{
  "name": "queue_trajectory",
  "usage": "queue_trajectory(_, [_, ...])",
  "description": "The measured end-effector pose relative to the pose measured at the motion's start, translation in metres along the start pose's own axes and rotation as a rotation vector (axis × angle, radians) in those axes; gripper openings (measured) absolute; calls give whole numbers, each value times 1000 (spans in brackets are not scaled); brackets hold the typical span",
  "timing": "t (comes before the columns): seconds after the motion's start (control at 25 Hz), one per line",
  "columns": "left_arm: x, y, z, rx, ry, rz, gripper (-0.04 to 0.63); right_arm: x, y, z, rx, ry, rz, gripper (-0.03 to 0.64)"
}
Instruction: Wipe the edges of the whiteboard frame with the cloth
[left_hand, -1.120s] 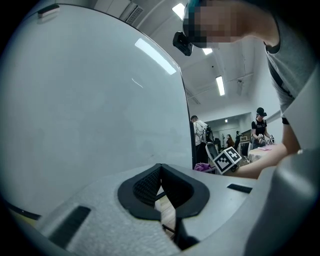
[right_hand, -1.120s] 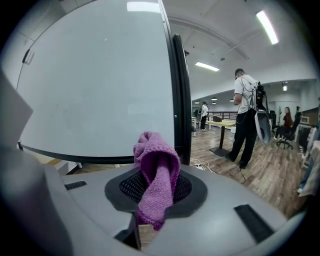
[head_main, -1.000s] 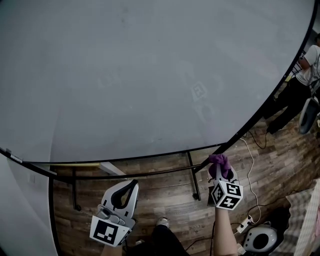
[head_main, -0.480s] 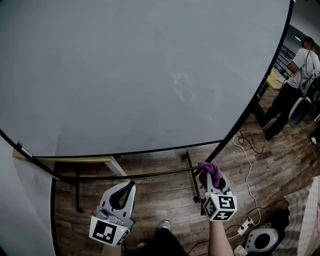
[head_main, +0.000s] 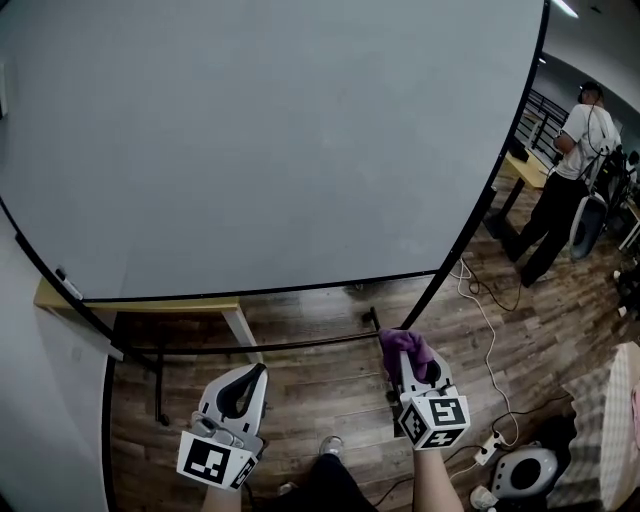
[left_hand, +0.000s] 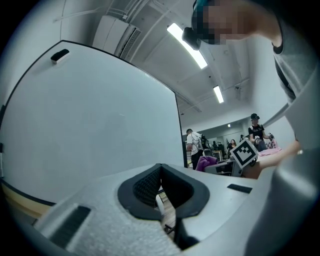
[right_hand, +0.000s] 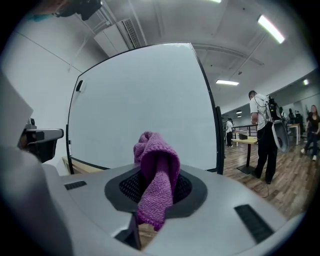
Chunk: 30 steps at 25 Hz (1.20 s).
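Observation:
The whiteboard (head_main: 280, 150) fills the upper head view; its thin black frame runs along the bottom edge (head_main: 300, 288) and up the right edge (head_main: 490, 180). My right gripper (head_main: 408, 362) is shut on a purple cloth (head_main: 405, 346), which sits just below the board's lower right corner, apart from the frame. In the right gripper view the cloth (right_hand: 157, 170) sticks up between the jaws in front of the whiteboard (right_hand: 145, 105). My left gripper (head_main: 255, 375) hangs lower left, shut and holding nothing. The left gripper view shows the whiteboard (left_hand: 90, 115) and the cloth (left_hand: 206, 162) off to the right.
A black stand bar (head_main: 260, 348) runs under the board, above a wooden floor. A wooden bench (head_main: 150, 305) sits at lower left. A person (head_main: 565, 170) stands at right by a table (head_main: 525, 170). A cable (head_main: 490, 320), a power strip (head_main: 490, 450) and a white device (head_main: 525, 475) lie on the floor at right.
The right gripper with the cloth has come down and left, off the frame's lower right corner. The head view has shifted, showing more of the board's right edge. The left gripper has barely moved.

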<state>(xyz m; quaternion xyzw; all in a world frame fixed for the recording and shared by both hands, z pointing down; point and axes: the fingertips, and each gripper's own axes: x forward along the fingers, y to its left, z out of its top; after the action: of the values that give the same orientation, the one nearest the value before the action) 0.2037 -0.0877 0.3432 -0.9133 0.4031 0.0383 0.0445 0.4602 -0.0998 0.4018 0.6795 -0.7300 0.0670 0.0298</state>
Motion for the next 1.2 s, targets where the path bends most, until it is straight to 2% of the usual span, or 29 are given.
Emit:
queue_trajectory(0.36, [-67,1,18,18,-2,7,17,-59,61,17,-26,-37,43,77])
queue_trajectory(0.6, [-93,2,22,7,-10,6,17,-86,89,23,-41,-47,62,77])
queue_trajectory(0.96, [-107,-17,34,16,-33,21,17,-119,94,34,-68,-77,95,77])
queue_trajectory(1.2, [-107,-39,47,20,-53,64,17,-137,81,45,-88,-90,139,77])
